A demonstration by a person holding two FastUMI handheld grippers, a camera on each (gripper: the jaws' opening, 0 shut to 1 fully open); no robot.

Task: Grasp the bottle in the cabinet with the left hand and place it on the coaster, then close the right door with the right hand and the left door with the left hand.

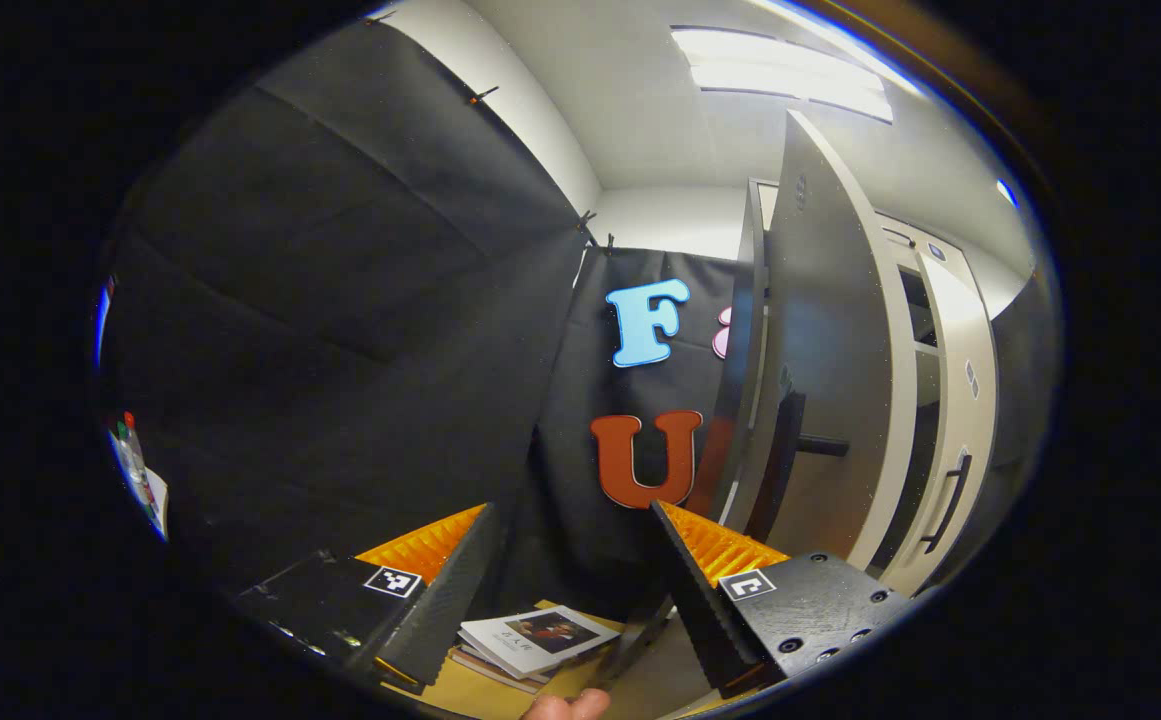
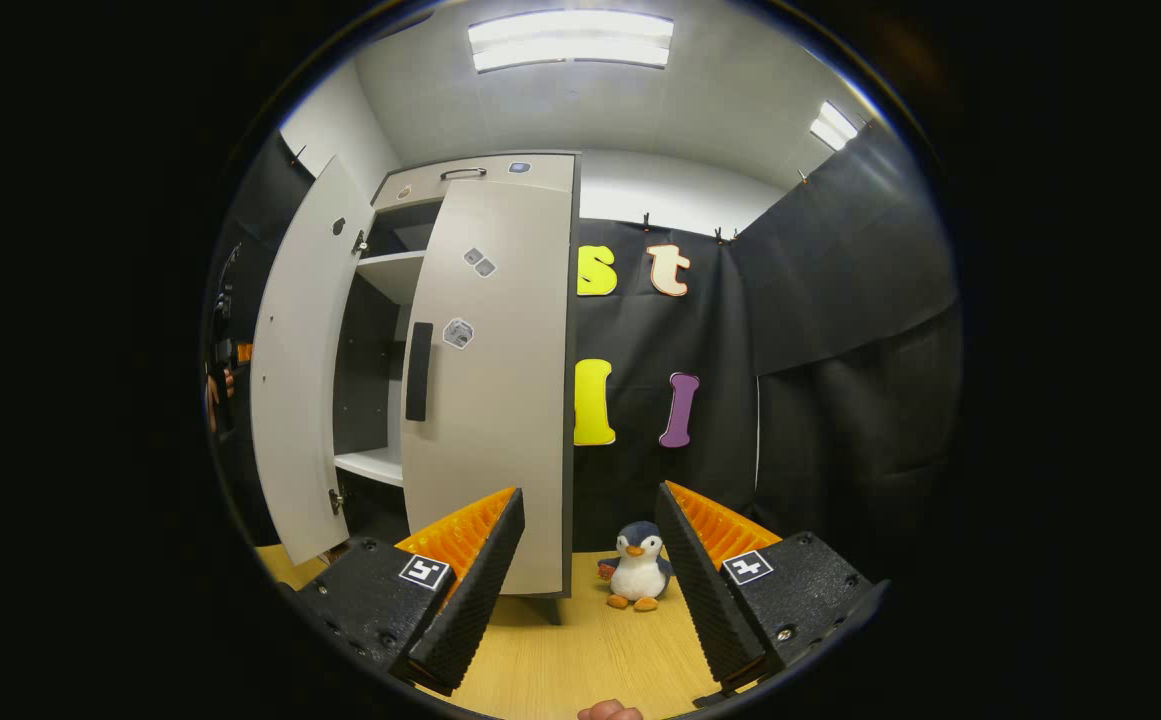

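In the right gripper view the grey cabinet [image 2: 540, 190] stands on the wooden table. Its left door [image 2: 300, 370] swings wide open; its right door [image 2: 495, 400], with a dark handle [image 2: 418, 370], is ajar and covers most of the opening. Bare shelves [image 2: 380, 270] show in the gap. My right gripper [image 2: 590, 492] is open, a little in front of the right door's lower edge. In the left gripper view my left gripper [image 1: 572, 510] is open beside the left door [image 1: 820, 350], close to its handle [image 1: 790, 450]. A small bottle-like thing [image 1: 132, 450] sits at the far left edge.
A plush penguin [image 2: 638, 565] stands on the table [image 2: 560, 650] right of the cabinet. A stack of books [image 1: 535, 640] lies on the table below my left gripper. Black cloth walls close in the booth. A hand holding the other gripper [image 2: 220, 370] shows beyond the left door.
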